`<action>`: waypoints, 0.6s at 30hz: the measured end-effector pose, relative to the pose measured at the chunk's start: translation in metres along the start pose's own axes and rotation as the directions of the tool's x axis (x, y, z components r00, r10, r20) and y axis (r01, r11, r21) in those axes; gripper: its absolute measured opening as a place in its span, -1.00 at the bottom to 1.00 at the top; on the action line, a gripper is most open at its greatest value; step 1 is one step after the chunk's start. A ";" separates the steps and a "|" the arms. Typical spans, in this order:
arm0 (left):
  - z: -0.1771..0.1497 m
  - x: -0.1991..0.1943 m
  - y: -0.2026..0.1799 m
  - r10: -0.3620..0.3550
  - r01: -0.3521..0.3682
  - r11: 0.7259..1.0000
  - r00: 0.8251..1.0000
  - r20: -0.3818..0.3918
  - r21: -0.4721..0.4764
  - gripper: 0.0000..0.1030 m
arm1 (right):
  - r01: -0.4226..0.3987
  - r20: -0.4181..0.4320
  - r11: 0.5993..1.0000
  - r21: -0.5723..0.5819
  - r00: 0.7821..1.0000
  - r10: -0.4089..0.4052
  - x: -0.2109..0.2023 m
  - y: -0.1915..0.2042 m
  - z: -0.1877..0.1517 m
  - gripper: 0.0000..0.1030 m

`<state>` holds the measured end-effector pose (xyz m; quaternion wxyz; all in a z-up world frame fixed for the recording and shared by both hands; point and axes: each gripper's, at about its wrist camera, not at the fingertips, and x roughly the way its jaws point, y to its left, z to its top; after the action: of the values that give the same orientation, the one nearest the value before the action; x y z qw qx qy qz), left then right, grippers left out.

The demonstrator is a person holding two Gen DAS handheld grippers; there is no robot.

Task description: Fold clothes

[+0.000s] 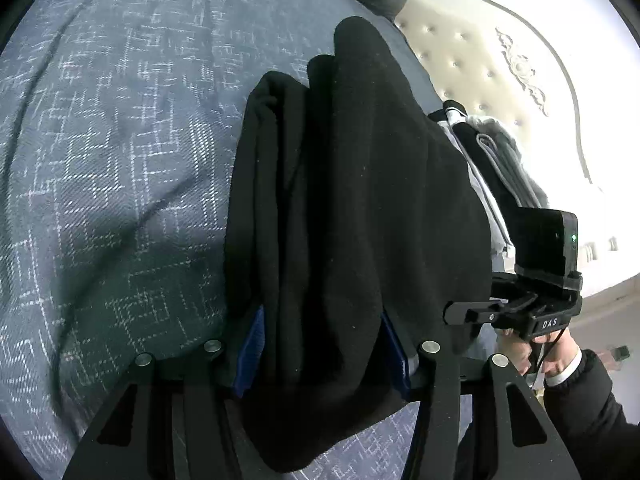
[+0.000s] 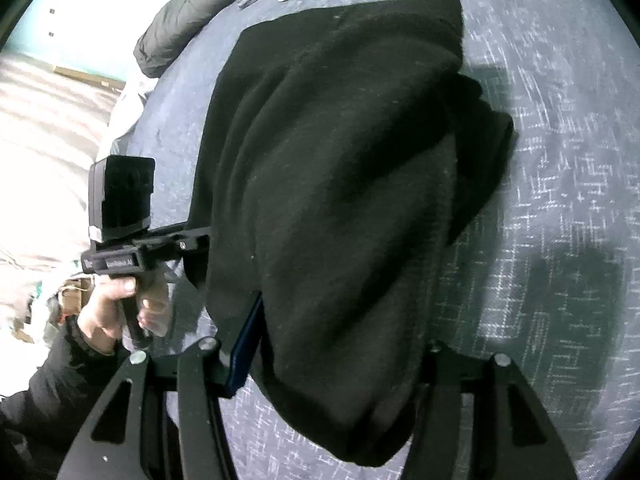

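Between the blue pads [image 1: 252, 350] of the left gripper [image 1: 324, 352] sits a thick bunch of black fleece garment [image 1: 352, 208], the jaws about half apart and closed on it. The right gripper [image 2: 332, 344] grips another bunch the same way, one pad buried in cloth. The garment drapes forward onto a blue-grey crosshatched bedspread [image 1: 112, 152]. Folded clothes [image 1: 492, 160] lie beside a cream tufted headboard [image 1: 472, 60].

I have open bedspread [image 1: 112, 152] to the left of the black garment [image 1: 352, 200], with nothing lying there. On its other side a stack of folded clothes [image 1: 492, 160] and the tufted headboard [image 1: 472, 64] hem me in; a dark pillow [image 2: 176, 28] blocks the far edge.
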<state>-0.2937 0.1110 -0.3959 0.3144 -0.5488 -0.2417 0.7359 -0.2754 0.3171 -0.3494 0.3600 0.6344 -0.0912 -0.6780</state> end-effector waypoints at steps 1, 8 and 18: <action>0.001 0.001 0.000 -0.001 0.001 1.000 1.000 -0.003 0.006 0.11 | -0.012 -0.002 1.000 0.009 1.000 0.012 0.000 -0.002 0.000 0.11; 0.002 0.006 -0.002 -0.003 0.003 1.000 1.000 -0.002 0.009 0.11 | -0.040 -0.006 0.999 0.025 0.999 0.040 -0.001 -0.009 0.000 0.11; -0.002 0.006 -0.017 0.007 -0.008 0.999 1.000 0.020 0.039 -0.18 | -0.065 0.007 0.997 0.041 0.998 0.065 -0.004 -0.012 -0.004 0.11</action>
<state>-0.2901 0.1268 -0.3886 0.3197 -0.5361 -0.2285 0.7472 -0.2763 0.3293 -0.3539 0.3684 0.6365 -0.1269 -0.6657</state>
